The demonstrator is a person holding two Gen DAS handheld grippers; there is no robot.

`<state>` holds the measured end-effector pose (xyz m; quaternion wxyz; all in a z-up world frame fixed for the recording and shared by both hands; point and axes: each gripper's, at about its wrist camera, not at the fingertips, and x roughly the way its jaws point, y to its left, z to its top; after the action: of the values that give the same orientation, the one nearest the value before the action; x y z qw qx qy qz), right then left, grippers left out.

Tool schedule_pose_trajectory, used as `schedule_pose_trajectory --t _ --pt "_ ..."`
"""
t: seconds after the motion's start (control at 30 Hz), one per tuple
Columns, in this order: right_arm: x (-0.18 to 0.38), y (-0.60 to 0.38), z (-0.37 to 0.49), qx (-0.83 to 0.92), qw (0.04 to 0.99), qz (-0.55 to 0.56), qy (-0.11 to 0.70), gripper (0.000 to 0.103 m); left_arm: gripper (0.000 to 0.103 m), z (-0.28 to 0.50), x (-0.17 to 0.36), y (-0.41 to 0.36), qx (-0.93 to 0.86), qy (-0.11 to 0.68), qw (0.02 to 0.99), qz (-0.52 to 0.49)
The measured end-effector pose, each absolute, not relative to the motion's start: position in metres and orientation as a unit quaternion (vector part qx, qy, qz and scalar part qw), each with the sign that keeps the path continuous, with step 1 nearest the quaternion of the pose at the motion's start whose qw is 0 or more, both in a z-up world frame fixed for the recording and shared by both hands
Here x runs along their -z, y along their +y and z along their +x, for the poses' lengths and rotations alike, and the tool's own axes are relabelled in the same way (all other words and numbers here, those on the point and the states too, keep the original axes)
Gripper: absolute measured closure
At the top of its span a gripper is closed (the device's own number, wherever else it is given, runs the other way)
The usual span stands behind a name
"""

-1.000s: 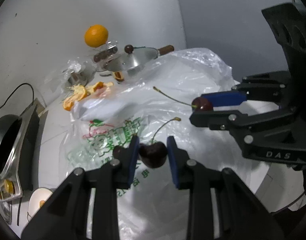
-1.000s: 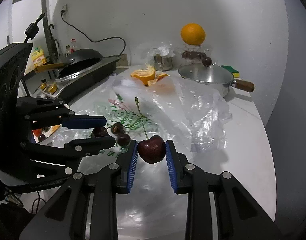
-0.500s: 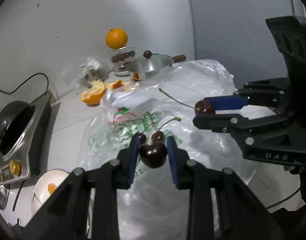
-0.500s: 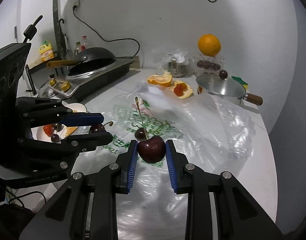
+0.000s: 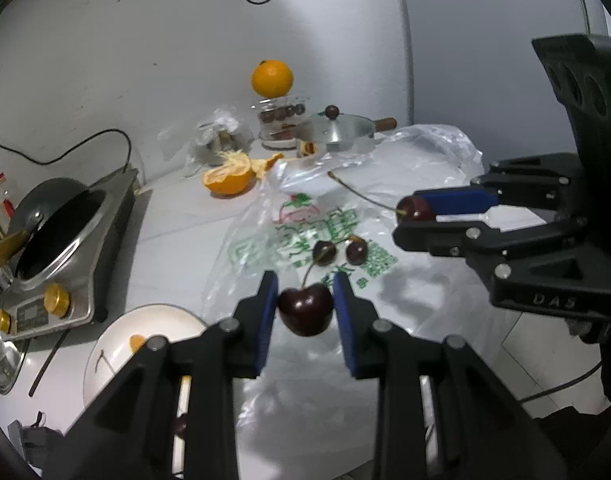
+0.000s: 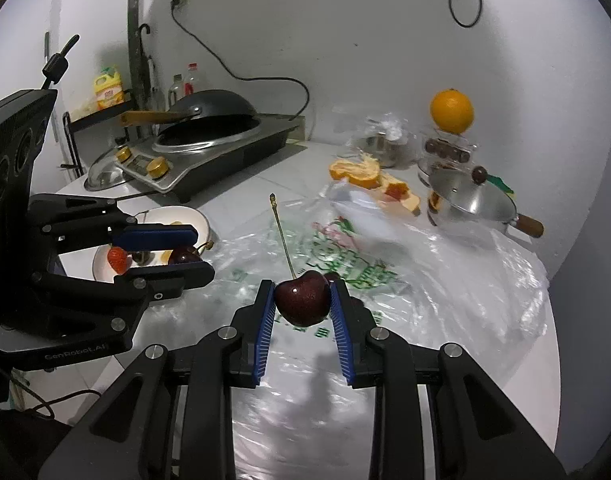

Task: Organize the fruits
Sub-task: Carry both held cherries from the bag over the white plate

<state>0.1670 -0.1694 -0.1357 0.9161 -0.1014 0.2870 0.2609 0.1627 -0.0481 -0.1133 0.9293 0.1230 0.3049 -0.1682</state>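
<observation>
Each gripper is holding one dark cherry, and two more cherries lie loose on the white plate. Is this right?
Not quite. The left gripper and right gripper each hold a cherry, but the two loose cherries lie on the printed plastic bag, not on the plate, as the left wrist view shows.

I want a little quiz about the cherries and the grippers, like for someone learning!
1. True or false: the left gripper holds a cherry.
2. How many loose cherries lie on the plastic bag in the left wrist view?
3. Where does the whole orange sit? A) on a jar B) on the plate C) in the wok

Key: 1 true. 2 two. 3 A, on the jar. The right gripper holds a cherry too.
</observation>
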Motion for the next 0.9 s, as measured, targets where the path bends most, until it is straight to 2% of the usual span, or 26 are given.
schedule_pose_trajectory --t 0.9 --pt "0.13 -0.06 0.144 -0.299 0.899 -0.157 0.28 0.073 0.074 0.124 0.116 0.064 0.112 0.291 0.948 0.069"
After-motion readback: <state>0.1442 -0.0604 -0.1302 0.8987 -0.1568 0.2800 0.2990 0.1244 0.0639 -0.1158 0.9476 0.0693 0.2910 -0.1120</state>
